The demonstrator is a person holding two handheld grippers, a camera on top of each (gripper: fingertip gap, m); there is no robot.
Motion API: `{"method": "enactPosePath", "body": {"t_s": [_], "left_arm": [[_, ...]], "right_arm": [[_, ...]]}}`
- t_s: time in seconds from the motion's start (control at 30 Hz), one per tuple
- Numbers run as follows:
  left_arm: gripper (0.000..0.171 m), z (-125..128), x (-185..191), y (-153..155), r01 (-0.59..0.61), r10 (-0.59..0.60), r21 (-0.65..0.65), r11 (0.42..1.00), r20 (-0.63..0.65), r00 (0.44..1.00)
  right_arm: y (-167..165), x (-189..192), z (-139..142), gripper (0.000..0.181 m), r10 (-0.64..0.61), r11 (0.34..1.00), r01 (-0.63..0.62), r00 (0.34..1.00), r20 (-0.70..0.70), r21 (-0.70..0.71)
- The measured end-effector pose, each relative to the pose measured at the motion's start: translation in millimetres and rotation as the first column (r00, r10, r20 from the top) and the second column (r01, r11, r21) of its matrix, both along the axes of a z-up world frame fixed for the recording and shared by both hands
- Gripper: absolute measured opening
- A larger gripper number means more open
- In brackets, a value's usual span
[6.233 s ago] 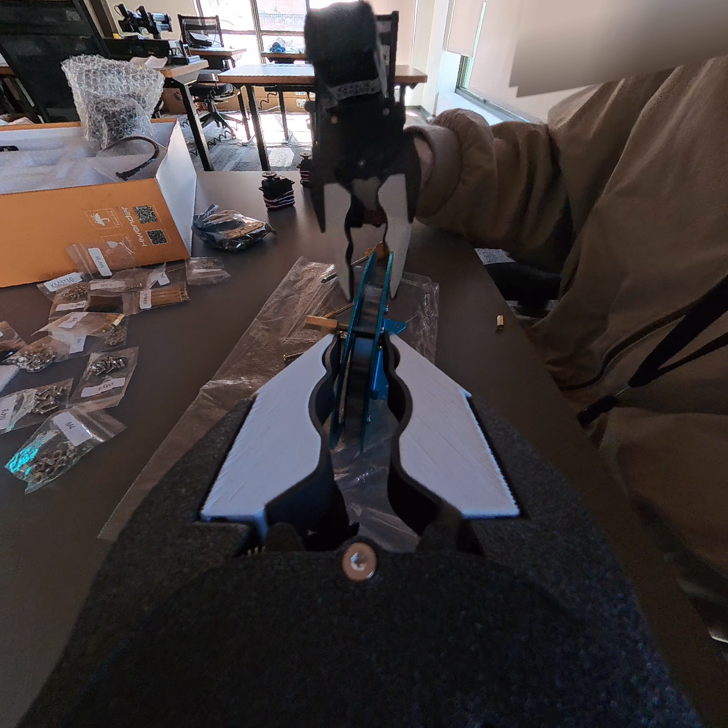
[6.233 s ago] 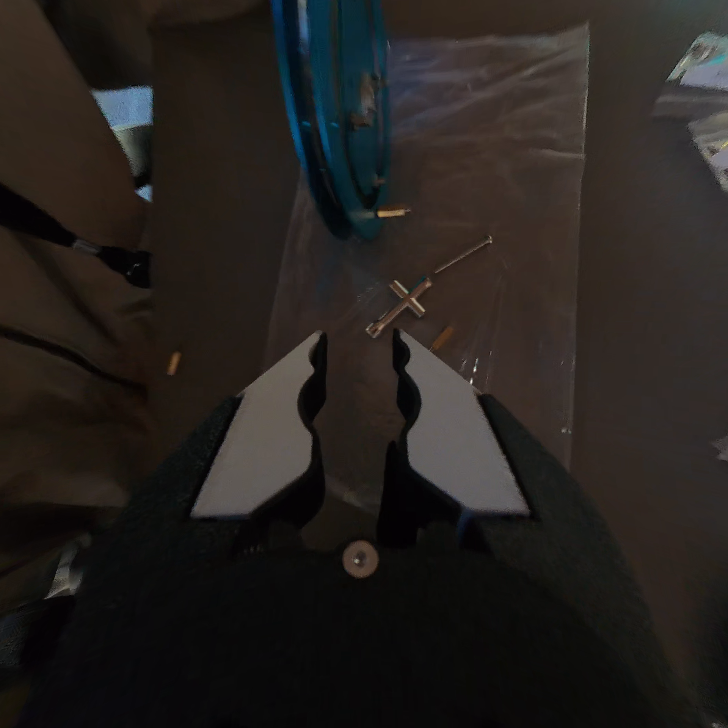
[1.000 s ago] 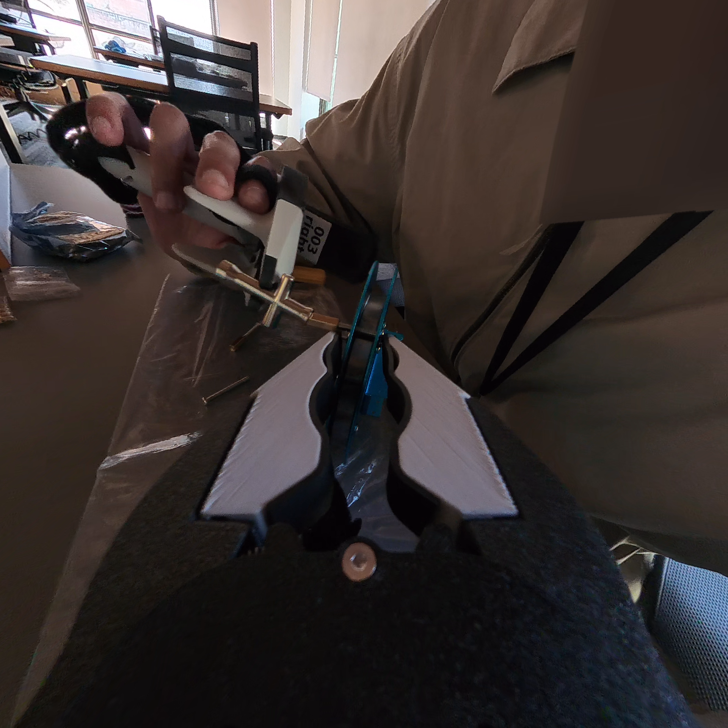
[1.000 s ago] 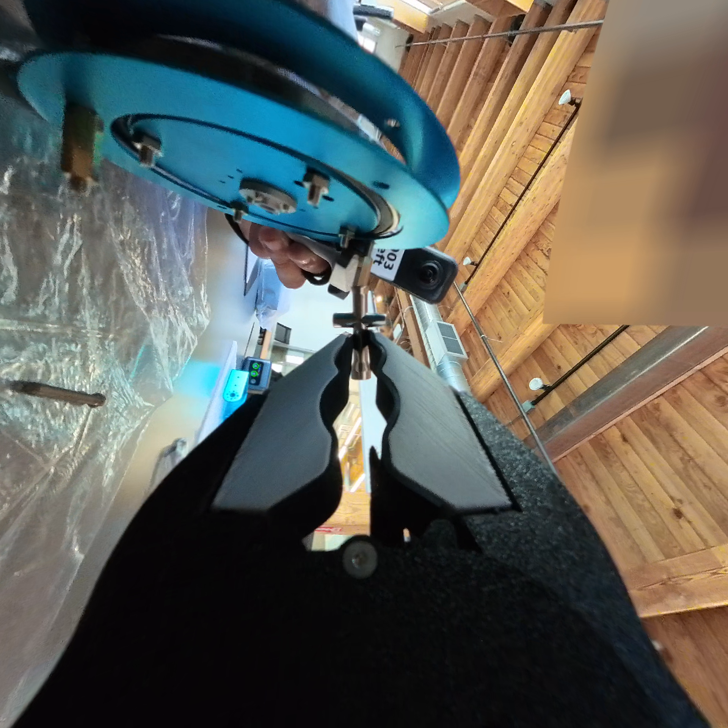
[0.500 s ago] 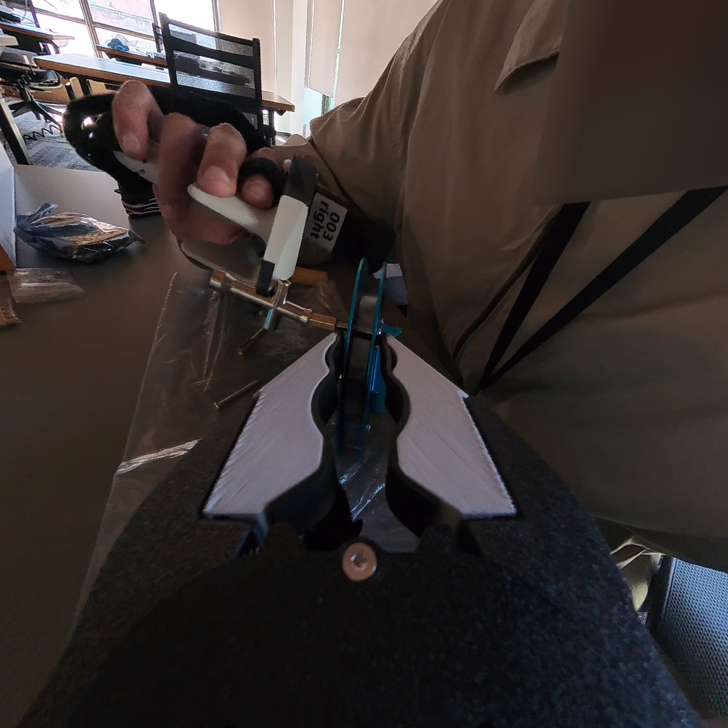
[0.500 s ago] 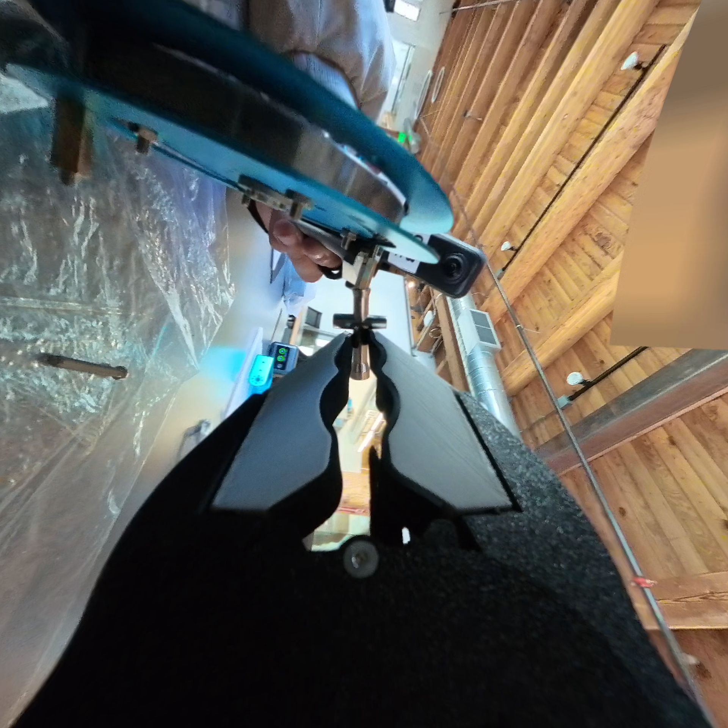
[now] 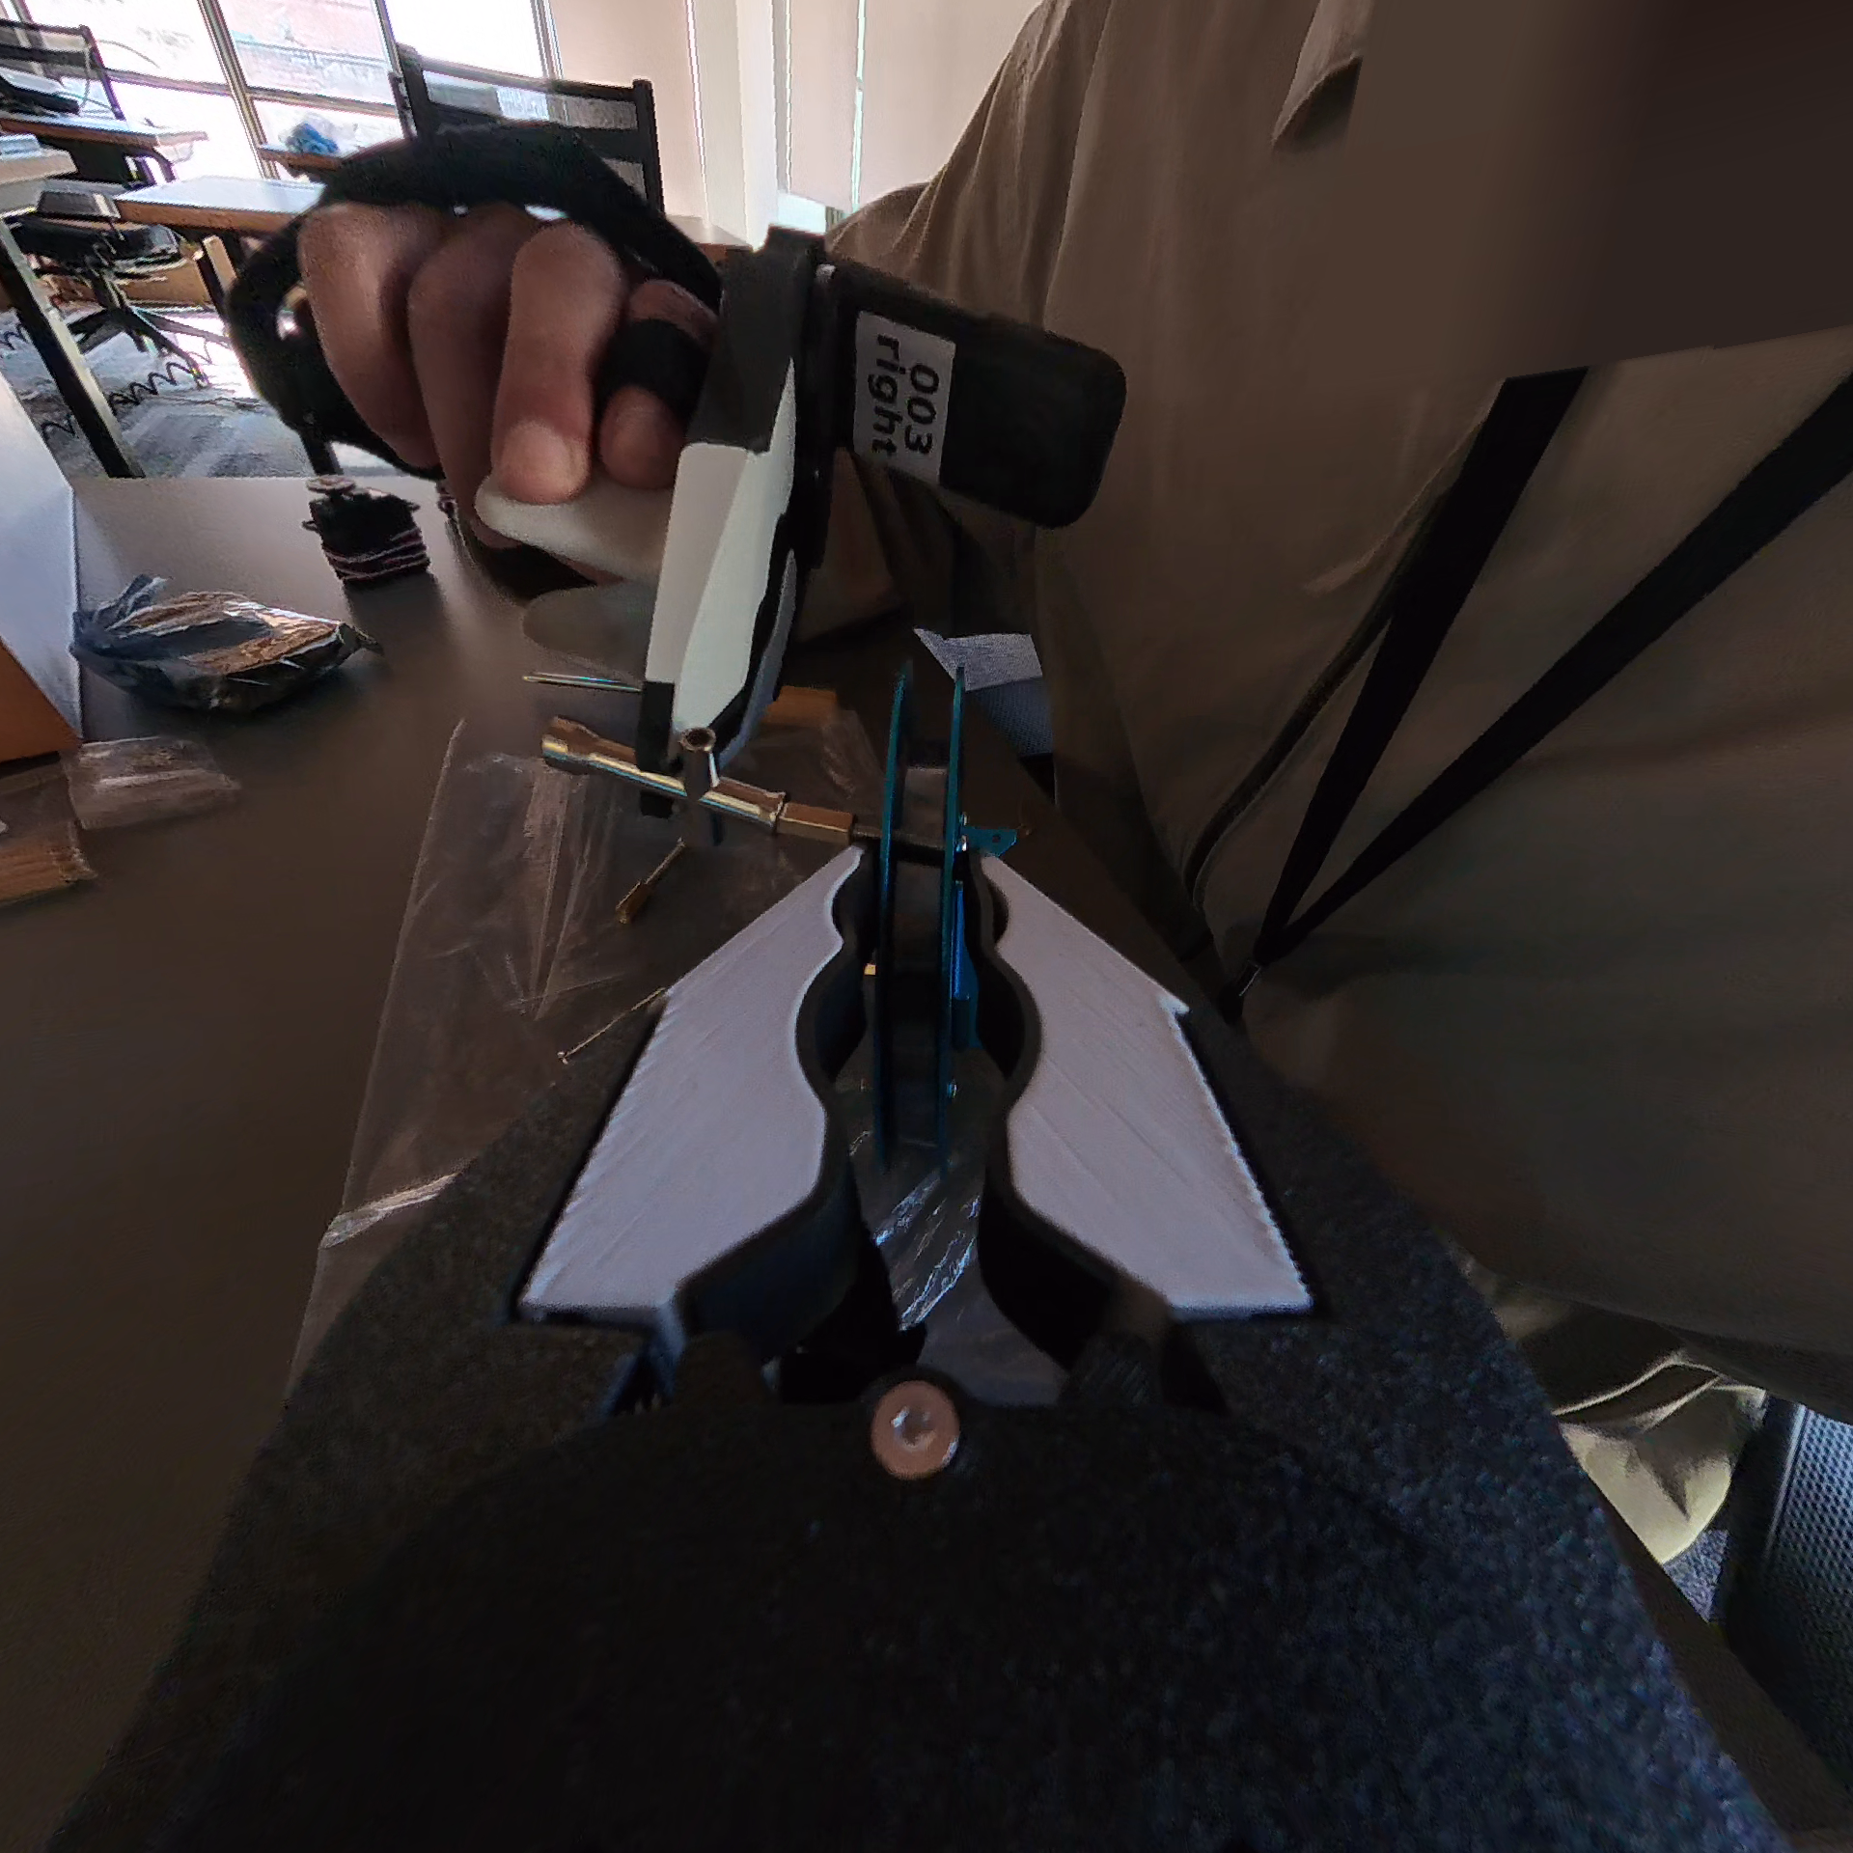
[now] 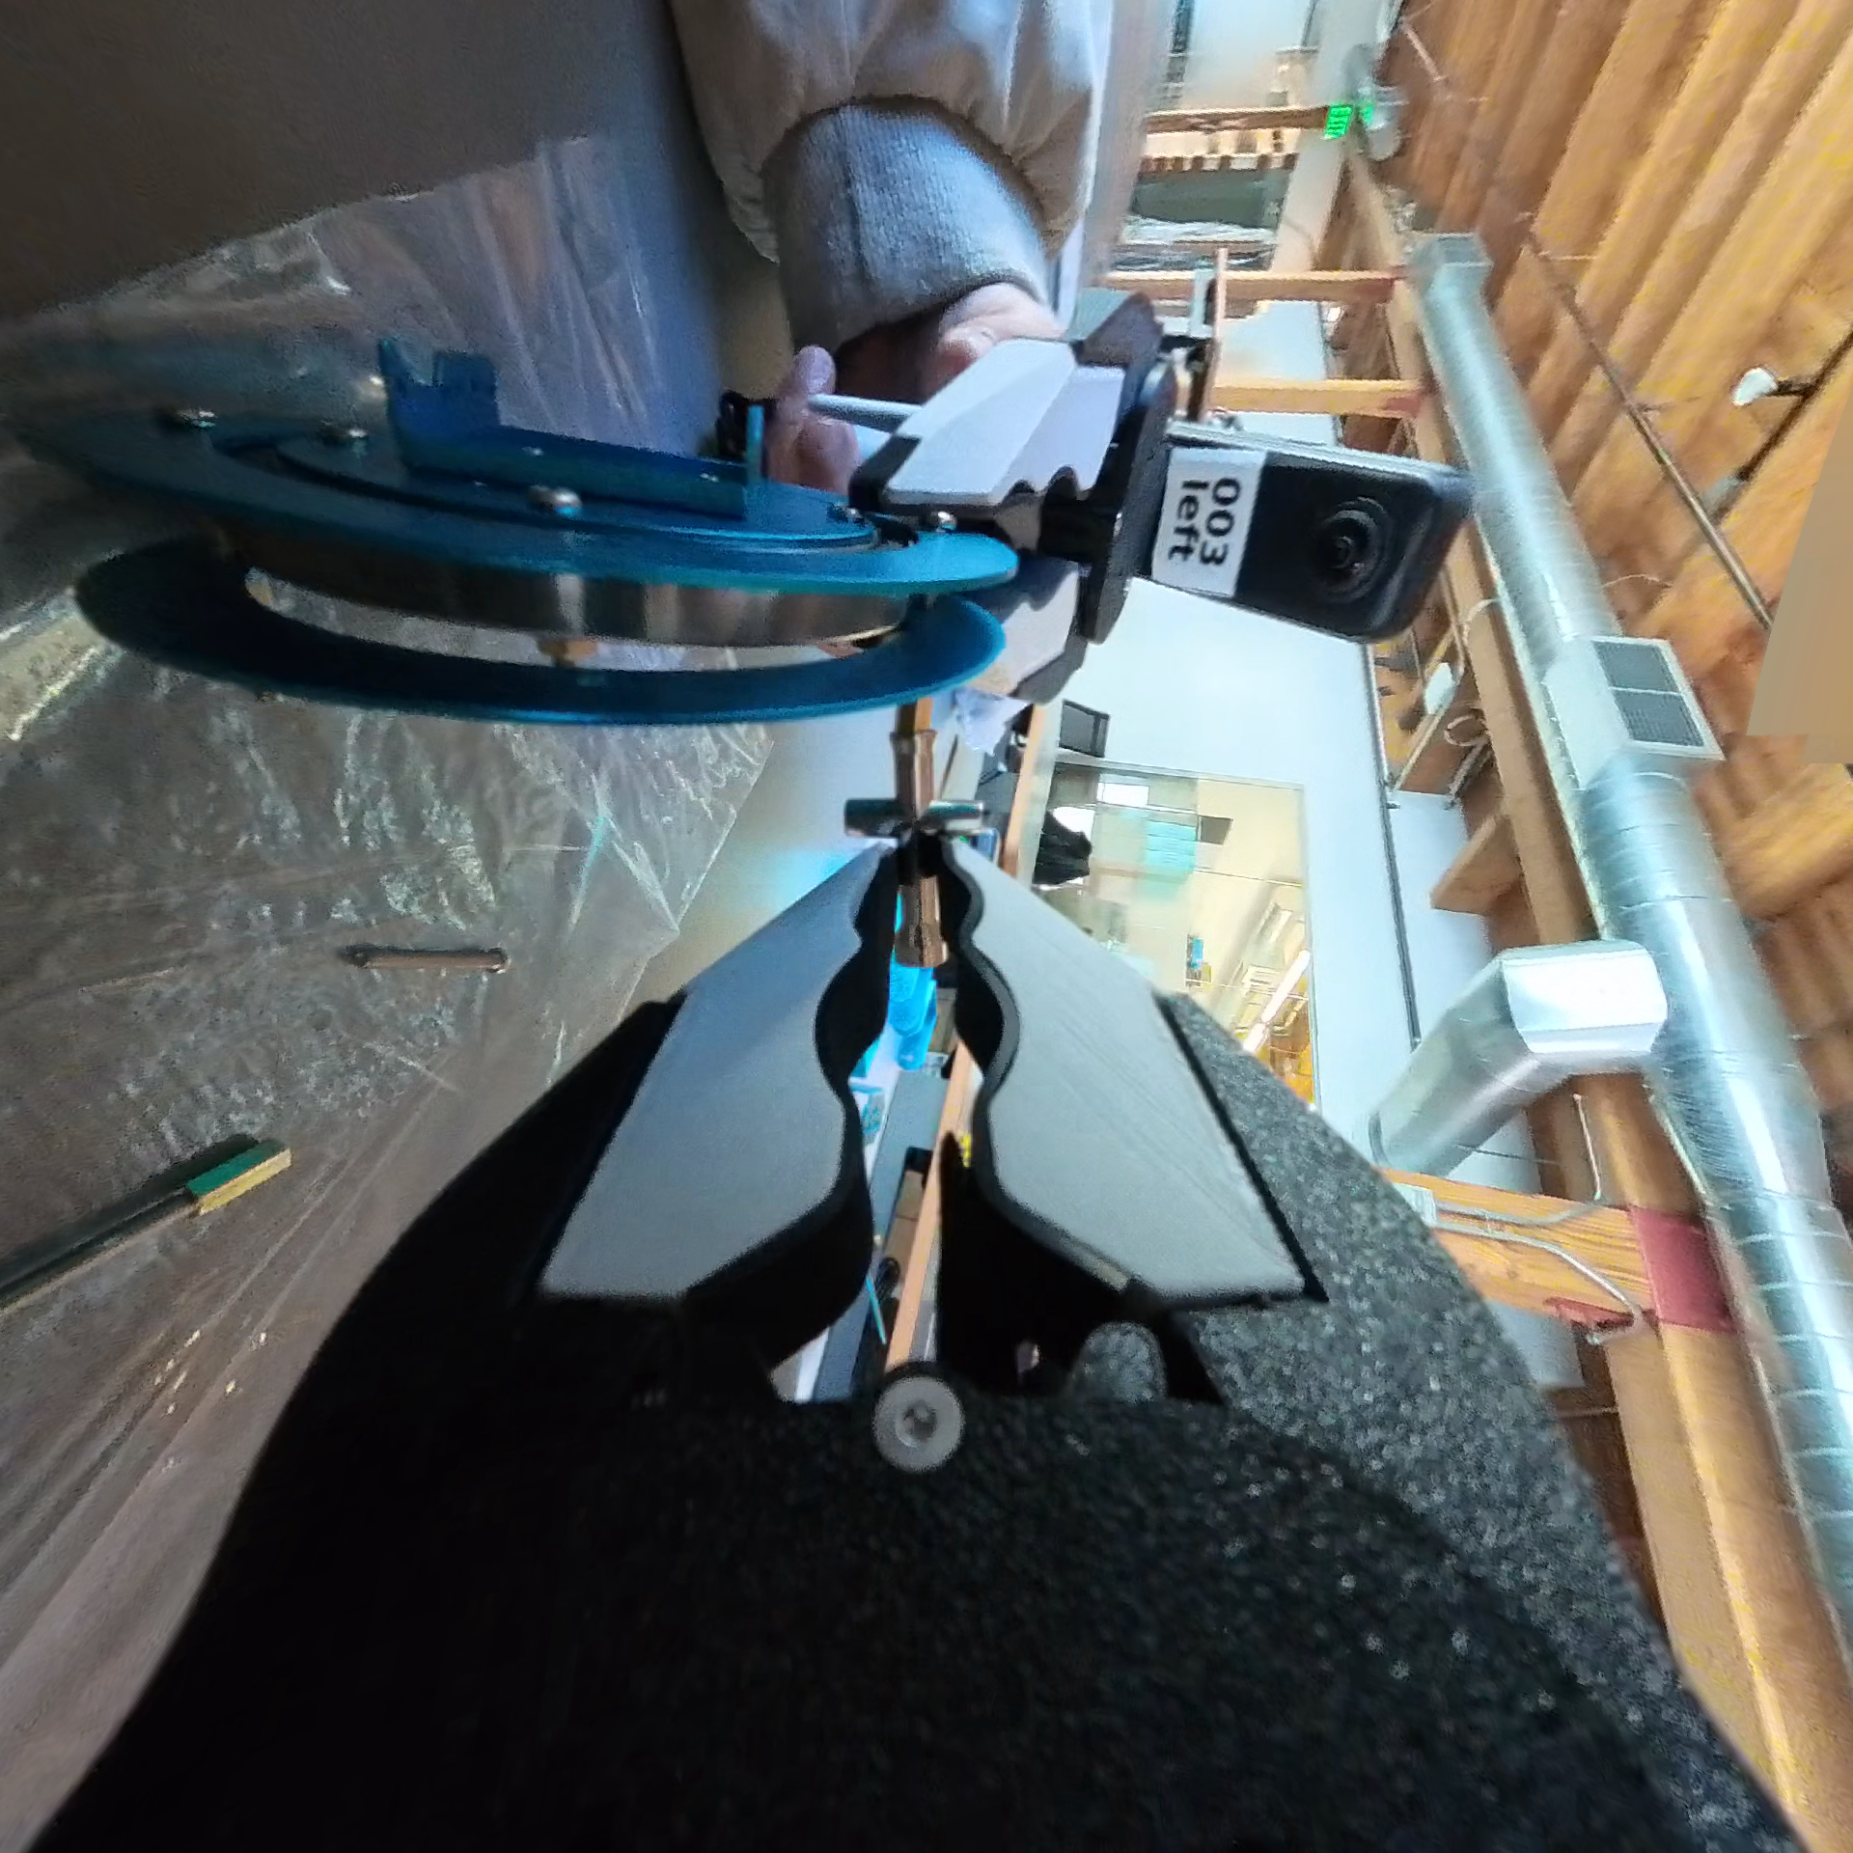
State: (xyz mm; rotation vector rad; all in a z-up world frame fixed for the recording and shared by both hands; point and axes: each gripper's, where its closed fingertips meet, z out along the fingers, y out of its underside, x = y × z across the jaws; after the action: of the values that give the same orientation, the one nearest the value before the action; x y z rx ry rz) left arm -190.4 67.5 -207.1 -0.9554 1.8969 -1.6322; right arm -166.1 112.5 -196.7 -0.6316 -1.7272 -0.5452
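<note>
L tongs (image 7: 917,907) clamped on blue disc assy (image 7: 920,963), held edge-on above plastic sheet (image 7: 481,963) on bench (image 7: 201,1003). R tongs (image 8: 917,867) pinched on cross wrench (image 7: 702,787); wrench long axis perpendicular to disc face, socket on brass standoff (image 7: 817,824) at disc's left side.

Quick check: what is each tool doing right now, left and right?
Left tool: shut on the blue disc assembly.
Right tool: shut on the cross-shaped wrench.

White printed labels (image 7: 905,409) on both cameras (image 8: 1334,541).
</note>
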Motion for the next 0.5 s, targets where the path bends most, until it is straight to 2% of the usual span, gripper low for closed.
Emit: {"method": "enactPosePath", "body": {"t_s": [0.1, 0.33, 0.5], "left_arm": [[0.014, 0, -1, -3, 0.009, -0.009, 0.025, 1.000, 0.002, 1.000], [0.014, 0, -3, -10, 0.029, -0.029, 0.050, 0.998, 0.003, 1.000], [0.014, 0, -4, -17, 0.048, -0.049, 0.070, 0.996, 0.008, 0.999]], "right_arm": [[-4, 0, 0, 0.006, 0.002, 0.999, 0.001, 0.998, 0.066, -0.047], [-14, 1, -3, 0.006, 0.017, 0.937, 0.061, 0.976, 0.218, -0.344], [-19, 0, -9, 0.006, 0.089, 0.821, 0.119, 0.939, 0.331, -0.559]]}}
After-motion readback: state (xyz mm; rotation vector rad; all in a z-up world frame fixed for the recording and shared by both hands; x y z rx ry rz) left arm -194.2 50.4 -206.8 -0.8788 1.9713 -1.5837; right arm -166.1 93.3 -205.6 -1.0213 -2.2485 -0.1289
